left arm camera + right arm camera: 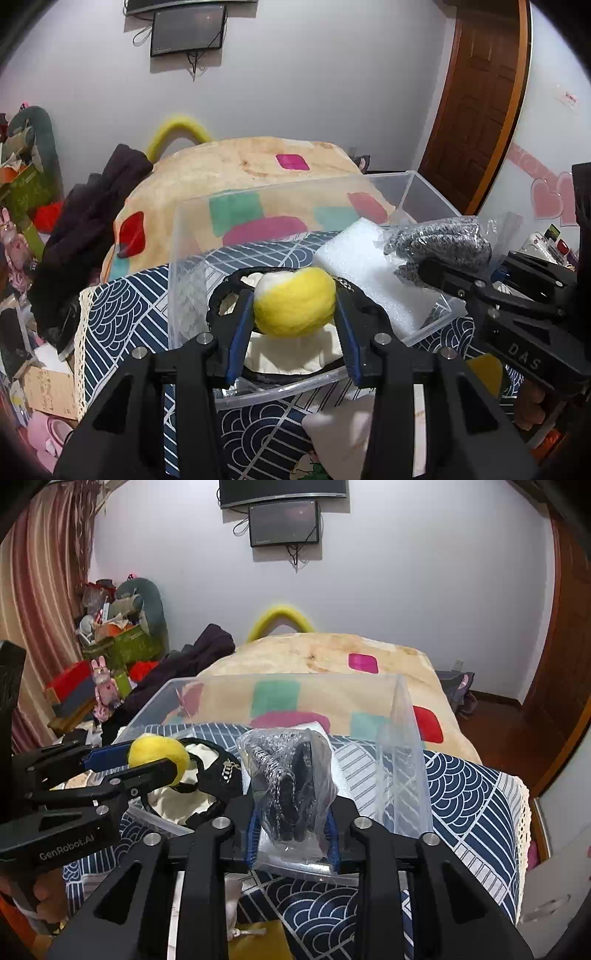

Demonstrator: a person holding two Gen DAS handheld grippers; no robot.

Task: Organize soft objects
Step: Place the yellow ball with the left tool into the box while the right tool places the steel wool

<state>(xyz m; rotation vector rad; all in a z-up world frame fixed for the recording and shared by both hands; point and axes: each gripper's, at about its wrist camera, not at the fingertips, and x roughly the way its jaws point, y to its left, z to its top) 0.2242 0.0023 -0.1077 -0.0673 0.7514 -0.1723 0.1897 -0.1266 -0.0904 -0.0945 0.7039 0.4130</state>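
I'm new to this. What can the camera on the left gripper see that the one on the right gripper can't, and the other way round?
Only the left wrist view shows the white foam sheet in the clear plastic bin and pink heart stickers on the wall.

Only the right wrist view shows the striped curtain and a pink toy rabbit.

Both show the left gripper holding the yellow felt ball, the right gripper holding the bagged grey knit item, the bin and the wall screen.
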